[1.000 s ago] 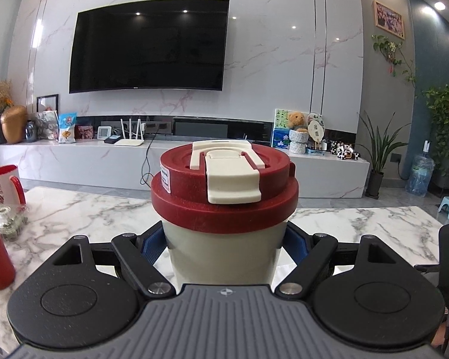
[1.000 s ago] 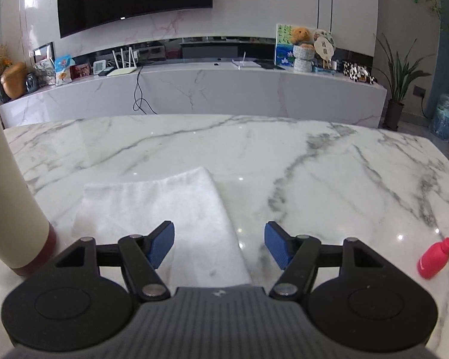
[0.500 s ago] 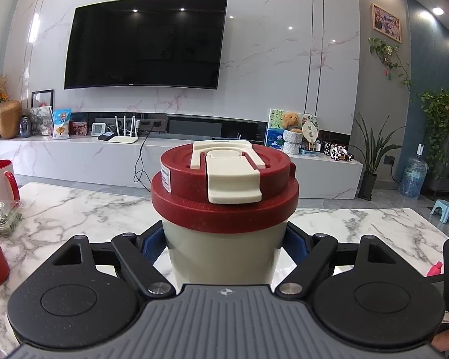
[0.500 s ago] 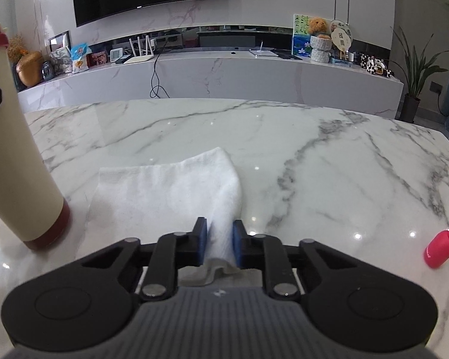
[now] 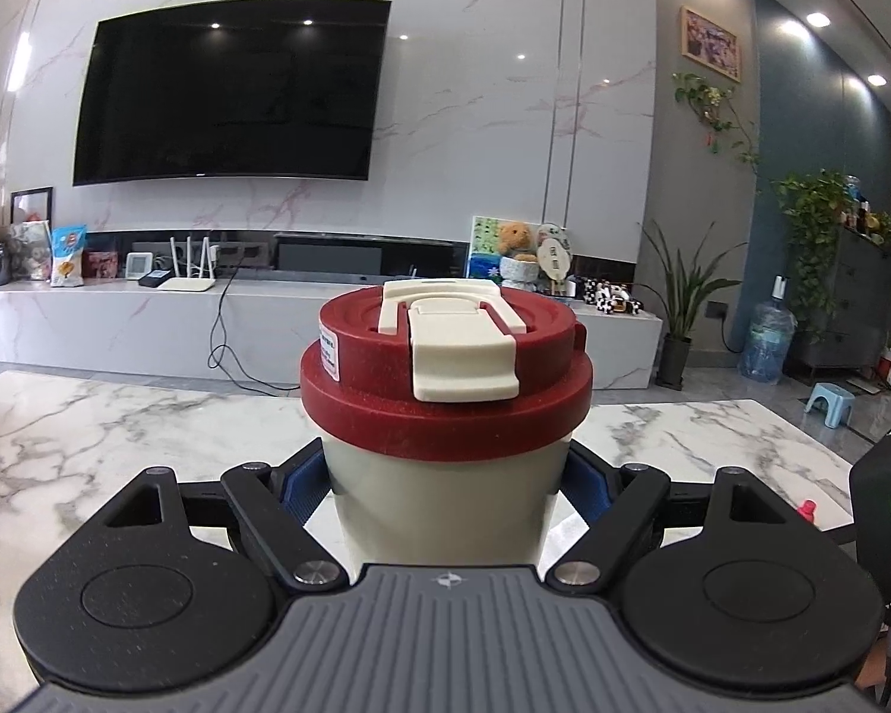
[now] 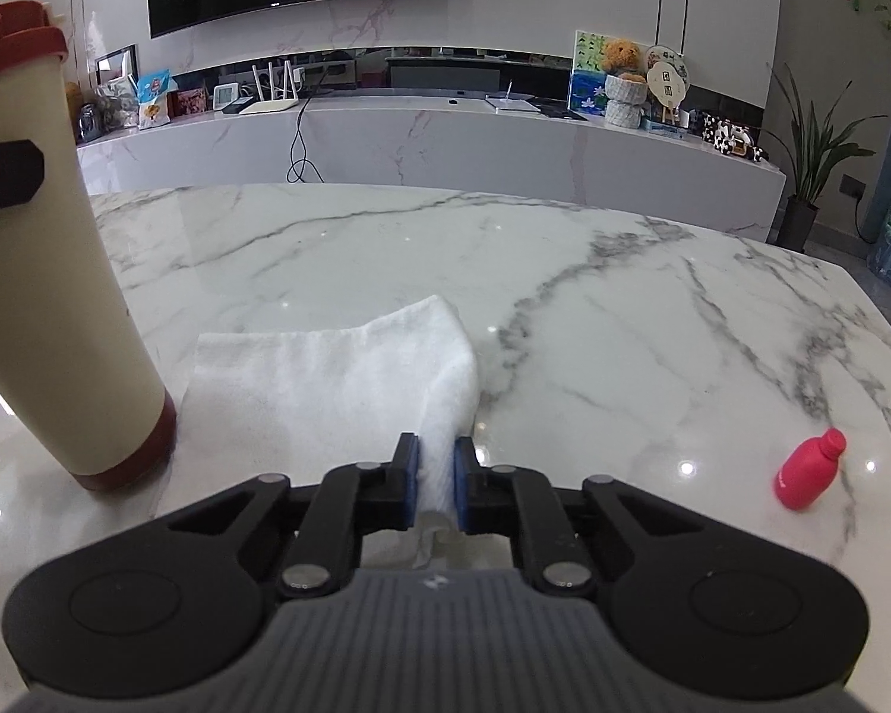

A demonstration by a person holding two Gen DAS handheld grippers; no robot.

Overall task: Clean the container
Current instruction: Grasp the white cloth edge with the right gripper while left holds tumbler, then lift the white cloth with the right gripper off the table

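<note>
Left gripper [image 5: 445,493] closed on cream plastic tumbler with dark red lid [image 5: 445,416], blue pads pressed against both sides of body, centre of left wrist frame. Same tumbler upright at left edge of right wrist frame, base on white grey-veined marble table [image 6: 564,273]. Right gripper [image 6: 436,484] nearly shut, pinching raised fold of white terry cloth [image 6: 338,374] at lower centre; rest of cloth flat, just beside tumbler base. Judged step: lifting cloth to wipe tumbler. Best done with firm pinch, cloth raised clear before swinging left, tumbler held steady. Open marble ahead and right; small red bottle [image 6: 808,469] lying near table's right edge, well apart from cloth.
</note>
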